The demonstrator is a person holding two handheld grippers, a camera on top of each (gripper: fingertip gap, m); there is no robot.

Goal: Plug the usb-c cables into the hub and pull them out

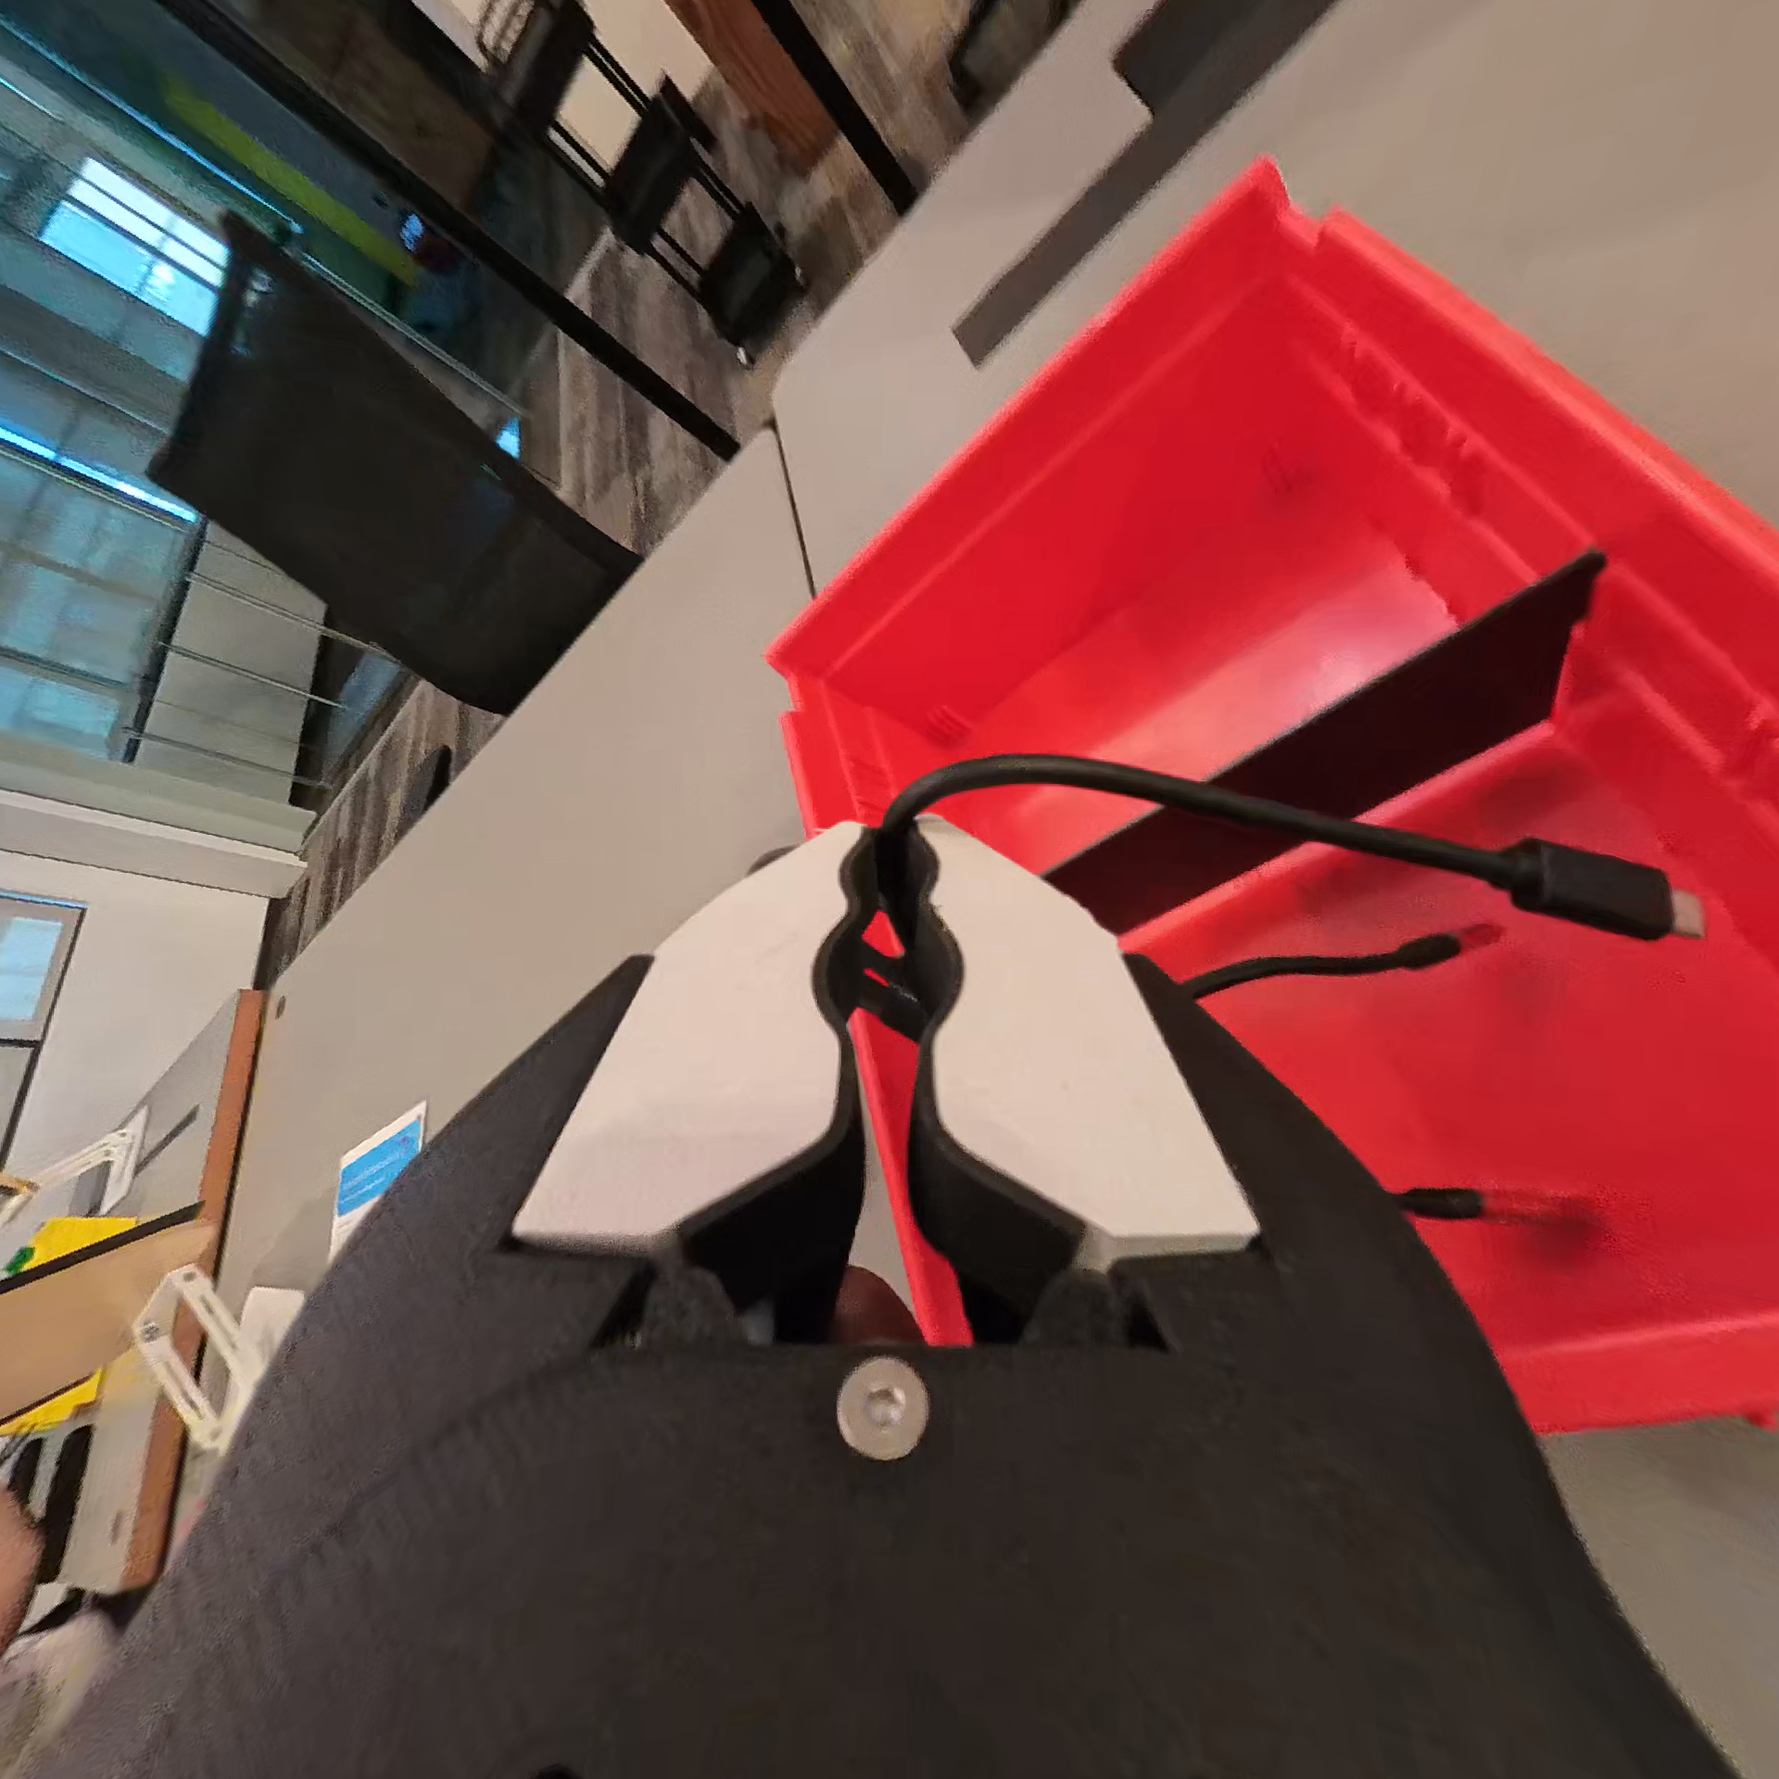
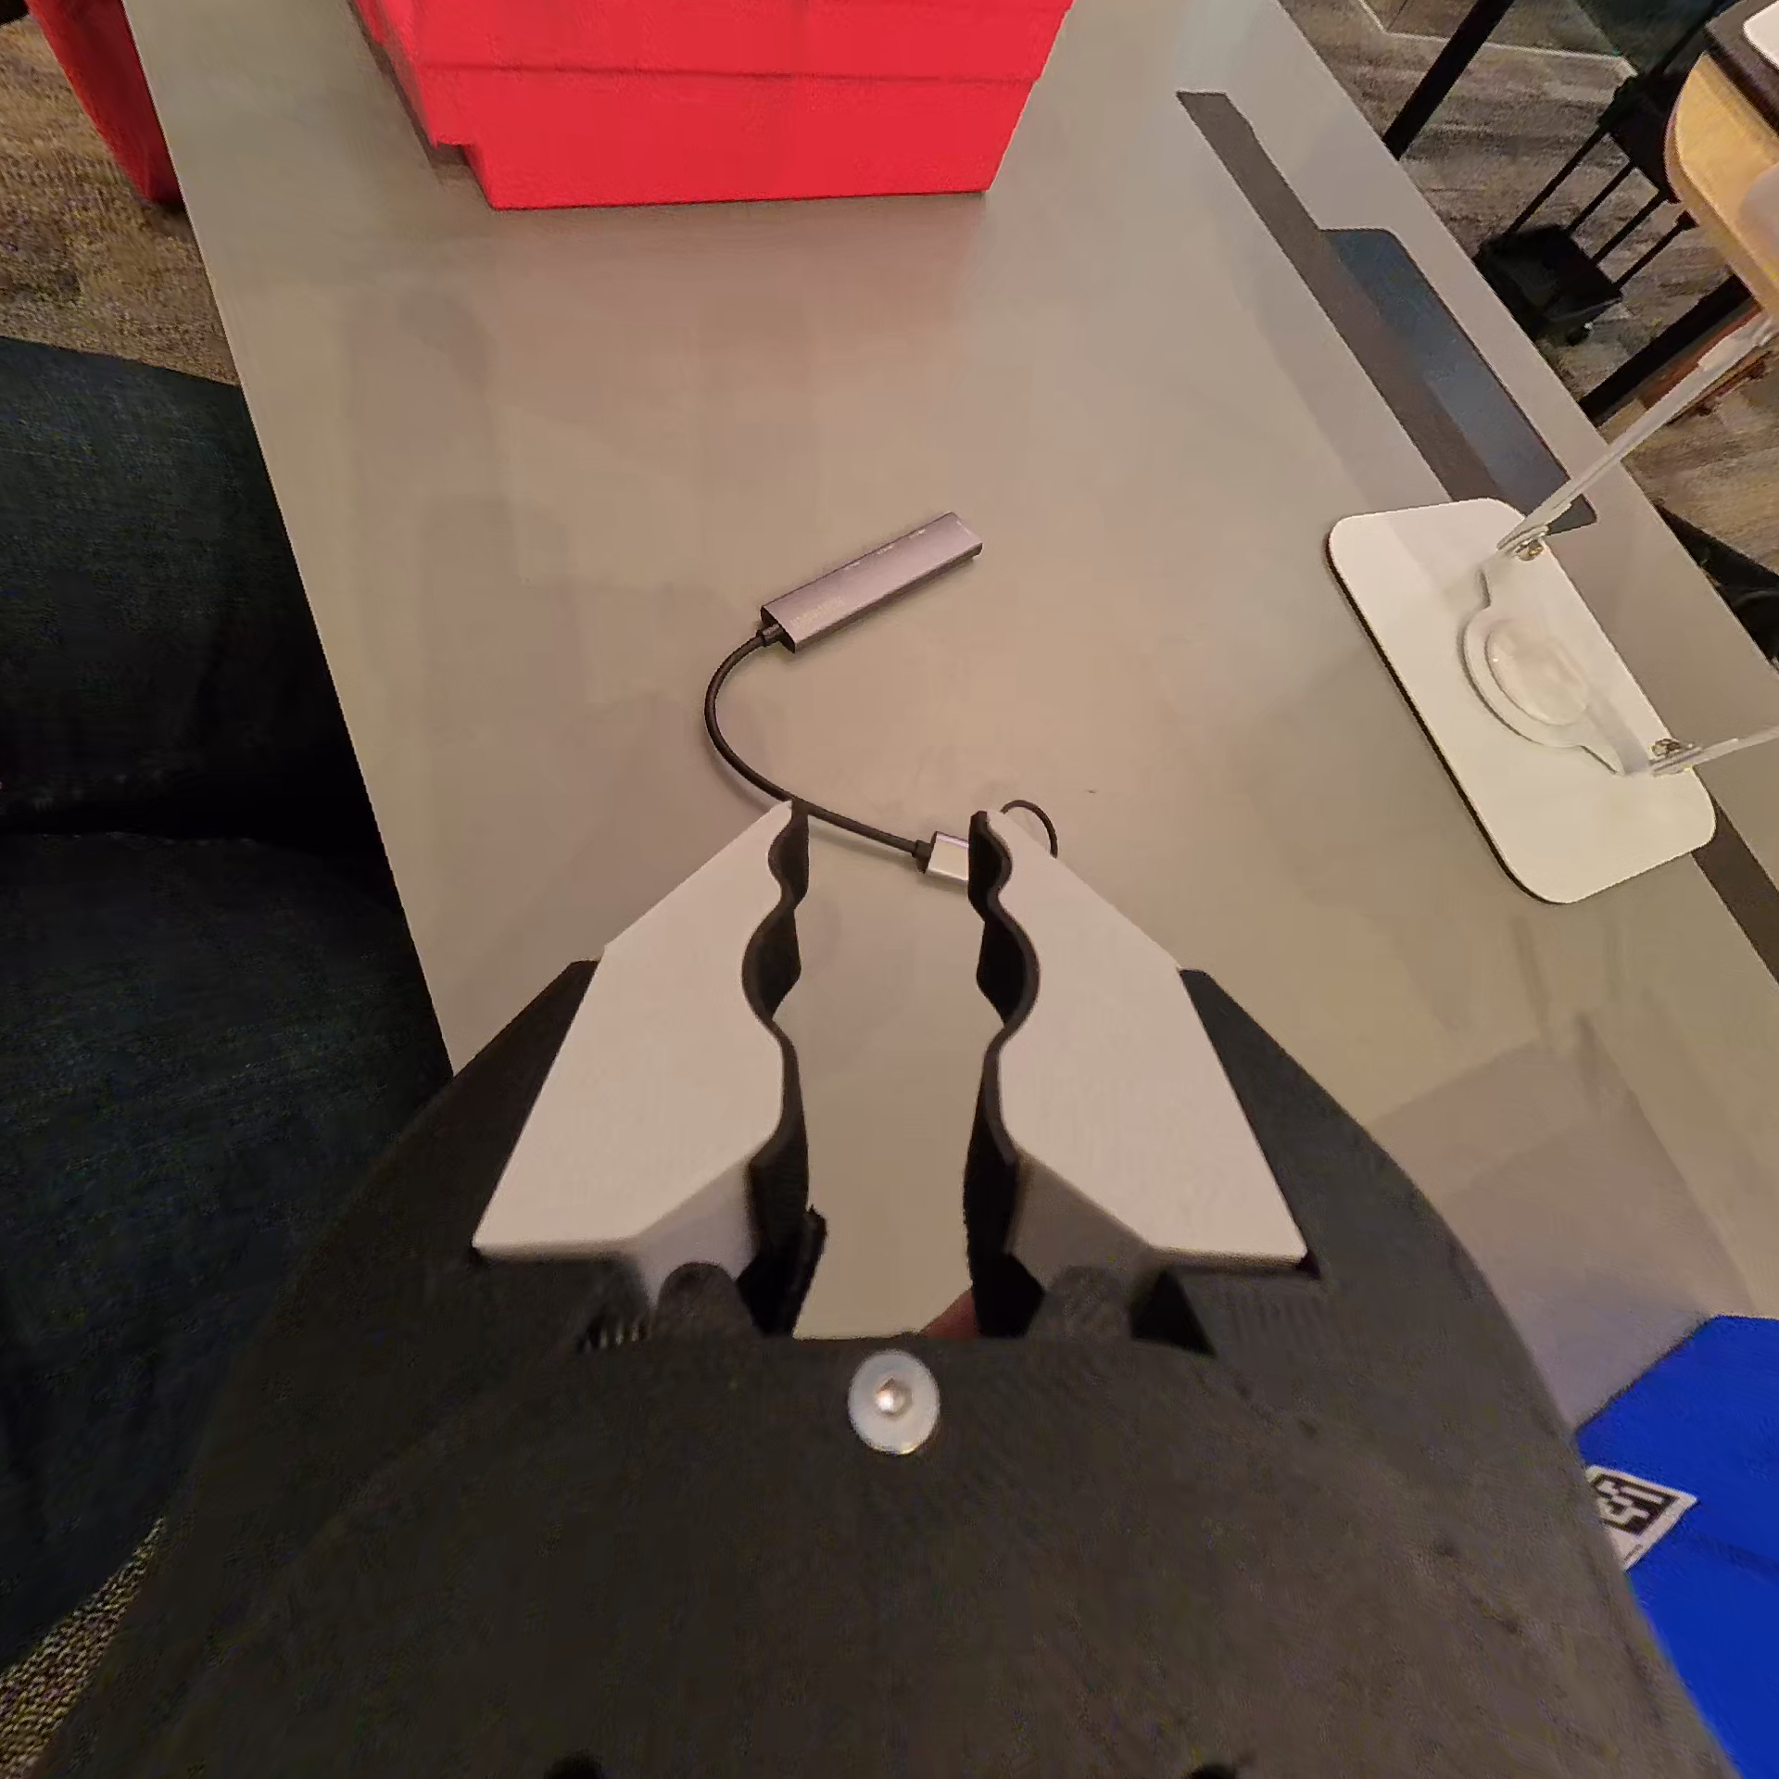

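Note:
In the left wrist view my left gripper (image 1: 890,857) is shut on a black USB-C cable (image 1: 1203,794), held over the edge of a red bin (image 1: 1203,539). The cable's plug (image 1: 1603,890) hangs free to the right above the bin. Two more thin cable ends (image 1: 1425,953) lie in the bin. In the right wrist view my right gripper (image 2: 886,828) is open and empty above the grey table (image 2: 578,404). A slim grey hub (image 2: 871,582) lies ahead of it, its own black lead (image 2: 746,746) curving back to a silver plug (image 2: 943,857) by the right fingertip.
A black divider (image 1: 1348,751) crosses the red bin. The bin also shows at the far end of the table in the right wrist view (image 2: 732,96). A white stand base (image 2: 1511,703) sits at the right, a blue item (image 2: 1714,1502) at the near right, a dark seat (image 2: 144,866) on the left. The gap from one gripper's tips to the other's is roughly 50 cm. The silver plug (image 2: 943,857) sits 12 cm or so from the ends of my right fingers.

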